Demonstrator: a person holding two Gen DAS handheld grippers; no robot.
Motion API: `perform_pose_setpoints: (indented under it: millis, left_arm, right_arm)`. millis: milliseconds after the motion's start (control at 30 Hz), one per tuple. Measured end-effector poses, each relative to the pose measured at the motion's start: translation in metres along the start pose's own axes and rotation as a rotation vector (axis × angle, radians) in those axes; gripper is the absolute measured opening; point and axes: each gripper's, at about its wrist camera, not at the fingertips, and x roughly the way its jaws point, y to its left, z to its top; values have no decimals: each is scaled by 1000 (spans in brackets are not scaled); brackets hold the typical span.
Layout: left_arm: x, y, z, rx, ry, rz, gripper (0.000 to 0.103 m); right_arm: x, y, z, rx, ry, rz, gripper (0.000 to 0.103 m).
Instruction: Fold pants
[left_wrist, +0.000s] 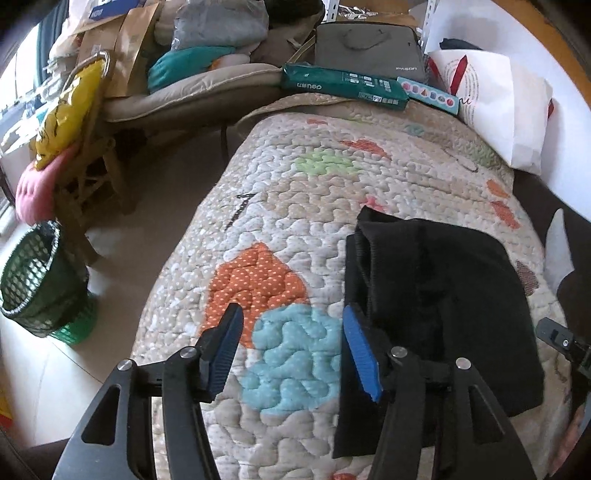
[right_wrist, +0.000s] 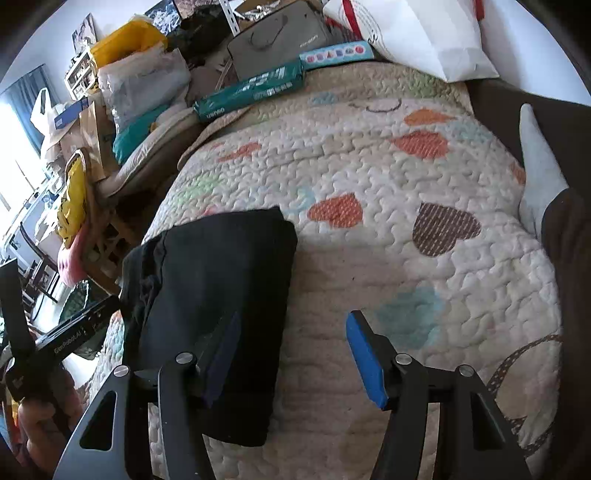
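Crowding the far end of the quilt (left_wrist: 295, 206) are a green box (left_wrist: 343, 85), a grey bag (left_wrist: 369, 48) and a white paper bag (left_wrist: 498, 107); a green mesh basket (left_wrist: 33, 280) stands on the floor to the left. Folded black pants (left_wrist: 436, 314) lie on the quilt. The left claw (left_wrist: 293, 350) is spread wide, its right finger seemingly touching the pants' left edge. The right claw (right_wrist: 291, 354) gapes too, its left finger over the pants (right_wrist: 214, 295)
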Motion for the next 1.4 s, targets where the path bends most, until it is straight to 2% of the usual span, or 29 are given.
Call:
perform_pose_setpoints:
  millis: [267,467,1400]
  left_arm:
    - [5,0,0,13,17,53,57]
    - [2,-7,-1,62,-10,89,58]
    - [6,-12,-3,74,9,97,59]
  right_arm:
    - [6,7,-5,-33,10,-19,66]
    - [8,7,-4,-34,3,-25,67]
    - [8,4,-6,-48,4,-50,74]
